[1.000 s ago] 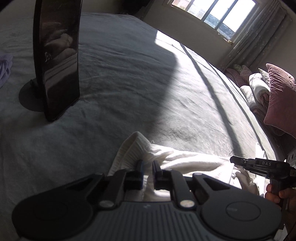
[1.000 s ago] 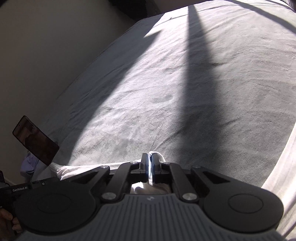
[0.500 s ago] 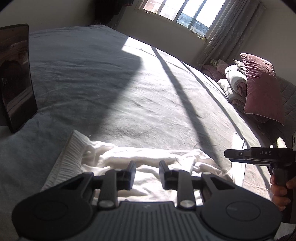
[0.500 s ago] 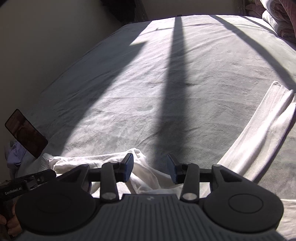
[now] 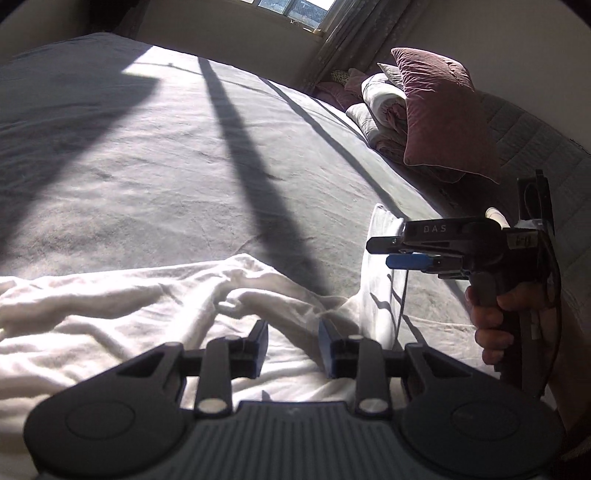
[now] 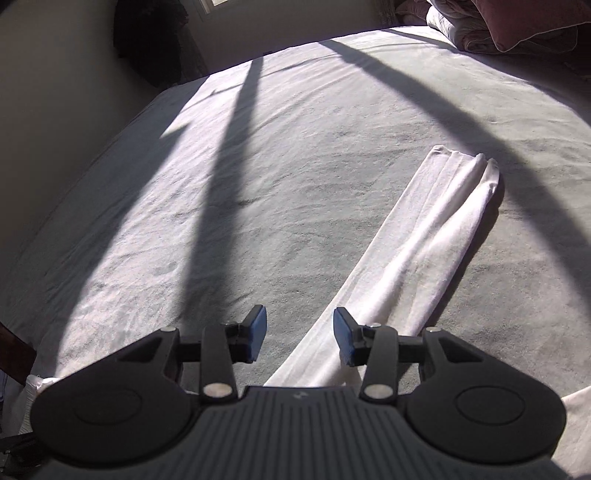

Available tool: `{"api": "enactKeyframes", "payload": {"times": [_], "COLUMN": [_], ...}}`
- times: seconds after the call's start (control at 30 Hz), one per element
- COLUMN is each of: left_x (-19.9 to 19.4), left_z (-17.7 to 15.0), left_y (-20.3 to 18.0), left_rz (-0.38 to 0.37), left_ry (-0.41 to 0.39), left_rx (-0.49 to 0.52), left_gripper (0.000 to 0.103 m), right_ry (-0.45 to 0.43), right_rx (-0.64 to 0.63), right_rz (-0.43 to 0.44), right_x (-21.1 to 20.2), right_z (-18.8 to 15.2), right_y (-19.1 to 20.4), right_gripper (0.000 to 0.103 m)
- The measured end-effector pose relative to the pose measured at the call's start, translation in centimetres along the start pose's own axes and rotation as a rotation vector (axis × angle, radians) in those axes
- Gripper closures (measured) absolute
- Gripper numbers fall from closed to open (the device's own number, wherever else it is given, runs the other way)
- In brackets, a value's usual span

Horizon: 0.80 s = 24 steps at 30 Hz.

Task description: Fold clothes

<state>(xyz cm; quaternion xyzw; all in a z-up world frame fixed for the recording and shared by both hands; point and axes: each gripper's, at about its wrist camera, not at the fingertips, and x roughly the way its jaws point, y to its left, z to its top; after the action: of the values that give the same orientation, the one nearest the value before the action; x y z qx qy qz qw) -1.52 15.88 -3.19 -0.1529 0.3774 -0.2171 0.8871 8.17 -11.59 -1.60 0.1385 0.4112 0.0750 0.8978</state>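
Observation:
A white garment [image 5: 110, 310] lies crumpled on the grey bed sheet [image 5: 147, 166], its waist part under my left gripper [image 5: 291, 345]. Its long legs [image 6: 417, 251] stretch away flat over the sheet [image 6: 258, 184] in the right wrist view. My left gripper is open and empty just above the cloth. My right gripper [image 6: 299, 334] is open and empty, held above the near end of the legs. It also shows from the side in the left wrist view [image 5: 388, 253], held by a hand at the right.
Maroon and pale pillows [image 5: 436, 110] are piled at the head of the bed, also seen in the right wrist view [image 6: 517, 22]. A padded headboard [image 5: 535, 155] runs along the right. A wall [image 6: 55, 92] borders the bed's left side.
Both grippers have let go of the white garment and opened. Both have swung right; the dark phone on its stand has left the left view, and the garment's legs now lie ahead of the right gripper.

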Motion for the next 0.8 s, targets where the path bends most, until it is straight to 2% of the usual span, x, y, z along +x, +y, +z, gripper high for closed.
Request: {"api": "enactKeyframes", "payload": {"times": [0.23, 0.37, 0.4, 0.47, 0.53, 0.67, 0.8], "left_x": [2.1, 3.0, 3.3, 3.8, 4.0, 3.6, 3.0], "left_z": [0.0, -0.4, -0.6, -0.9, -1.1, -1.2, -1.3], "left_y": [-1.3, -2.1, -2.3, -2.5, -2.5, -2.4, -2.8], "left_rz": [-0.104, -0.127, -0.122, -0.112, -0.106, -0.110, -0.126], "left_ry": [0.048, 0.085, 0.098, 0.119, 0.129, 0.133, 0.132], "left_rx": [0.028, 0.055, 0.063, 0.074, 0.076, 0.066, 0.096], "left_gripper": [0.076, 0.076, 0.076, 0.076, 0.076, 0.076, 0.076], "right_ry": [0.033, 0.014, 0.007, -0.007, -0.019, -0.050, -0.119], "right_rx": [0.004, -0.012, -0.033, -0.099, -0.120, -0.059, -0.048], "right_rz": [-0.029, -0.039, -0.055, -0.115, -0.138, -0.123, -0.119], "right_x": [2.0, 3.0, 3.2, 3.4, 3.3, 2.0, -1.5], "right_z": [0.1, -0.3, -0.5, -0.8, -0.9, -0.5, -0.2], "right_y": [-1.3, -1.2, -0.9, -0.3, -0.3, -1.3, -1.5], "right_gripper": [0.058, 0.059, 0.063, 0.078, 0.100, 0.102, 0.102]}}
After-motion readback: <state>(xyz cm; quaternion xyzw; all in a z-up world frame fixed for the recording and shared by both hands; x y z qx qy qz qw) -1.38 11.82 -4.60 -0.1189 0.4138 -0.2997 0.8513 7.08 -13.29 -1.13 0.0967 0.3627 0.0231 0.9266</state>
